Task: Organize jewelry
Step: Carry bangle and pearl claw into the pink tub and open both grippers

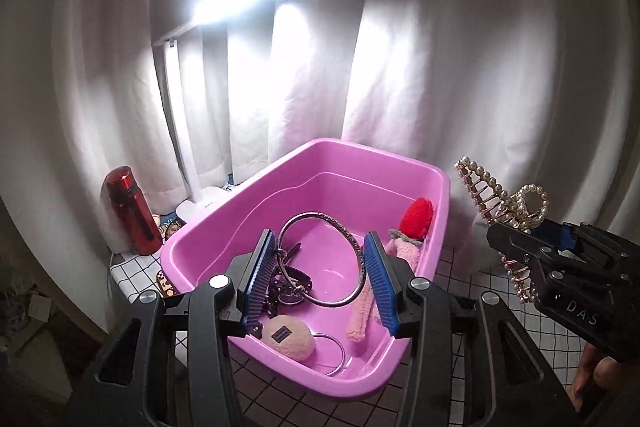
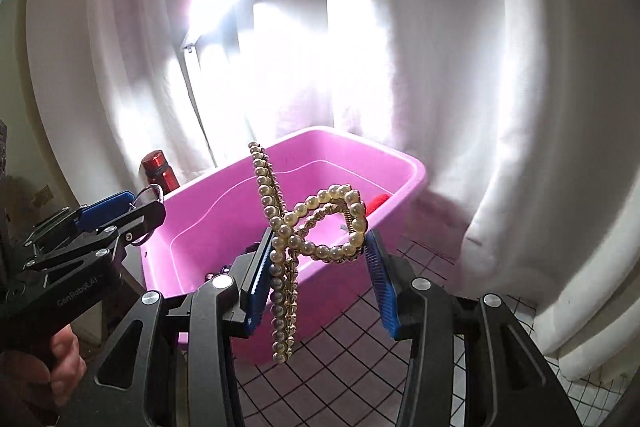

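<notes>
A pink plastic tub (image 1: 416,167) stands on a white grid-patterned cloth. My left gripper (image 1: 322,255) is shut on a large silver bangle (image 1: 312,217) and holds it upright over the tub. The tub holds dark metal jewelry (image 1: 290,283), a round beige plush pad (image 1: 288,337), a thin silver ring (image 1: 336,351), a pink fluffy strip (image 1: 362,315) and a red pompom (image 1: 418,217). My right gripper (image 2: 320,245) is shut on a pearl hair claw (image 2: 280,243), held in the air right of the tub; it also shows in the left wrist view (image 1: 500,199).
A red bottle (image 1: 132,211) and a lit white desk lamp (image 1: 176,131) stand behind the tub at the left. White curtains (image 1: 480,67) hang close behind. The grid cloth (image 2: 360,367) covers the table in front of and right of the tub.
</notes>
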`<action>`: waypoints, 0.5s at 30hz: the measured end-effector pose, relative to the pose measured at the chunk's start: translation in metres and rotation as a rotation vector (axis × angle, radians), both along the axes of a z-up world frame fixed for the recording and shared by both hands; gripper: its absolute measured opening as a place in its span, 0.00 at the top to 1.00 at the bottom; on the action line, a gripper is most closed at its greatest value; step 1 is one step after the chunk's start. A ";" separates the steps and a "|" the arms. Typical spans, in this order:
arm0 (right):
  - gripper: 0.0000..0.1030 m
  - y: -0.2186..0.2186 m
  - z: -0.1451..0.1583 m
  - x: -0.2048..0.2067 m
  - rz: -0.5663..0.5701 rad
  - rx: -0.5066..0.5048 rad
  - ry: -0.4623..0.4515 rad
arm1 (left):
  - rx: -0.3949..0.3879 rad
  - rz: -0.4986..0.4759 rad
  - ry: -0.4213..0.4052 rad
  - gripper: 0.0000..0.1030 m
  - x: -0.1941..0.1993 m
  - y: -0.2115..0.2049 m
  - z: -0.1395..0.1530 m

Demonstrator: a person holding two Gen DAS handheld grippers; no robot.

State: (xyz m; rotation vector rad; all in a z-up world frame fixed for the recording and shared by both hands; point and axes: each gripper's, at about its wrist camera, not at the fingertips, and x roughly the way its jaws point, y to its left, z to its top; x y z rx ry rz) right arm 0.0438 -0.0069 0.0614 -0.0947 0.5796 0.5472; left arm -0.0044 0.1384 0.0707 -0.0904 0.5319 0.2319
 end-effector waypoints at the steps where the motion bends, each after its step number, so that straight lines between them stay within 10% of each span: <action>1: 0.58 0.007 0.002 0.003 0.008 -0.001 0.002 | -0.001 0.010 0.003 0.57 0.000 0.007 0.001; 15: 0.58 0.082 -0.020 0.079 0.014 -0.070 0.101 | -0.057 0.074 0.101 0.57 0.068 0.062 -0.036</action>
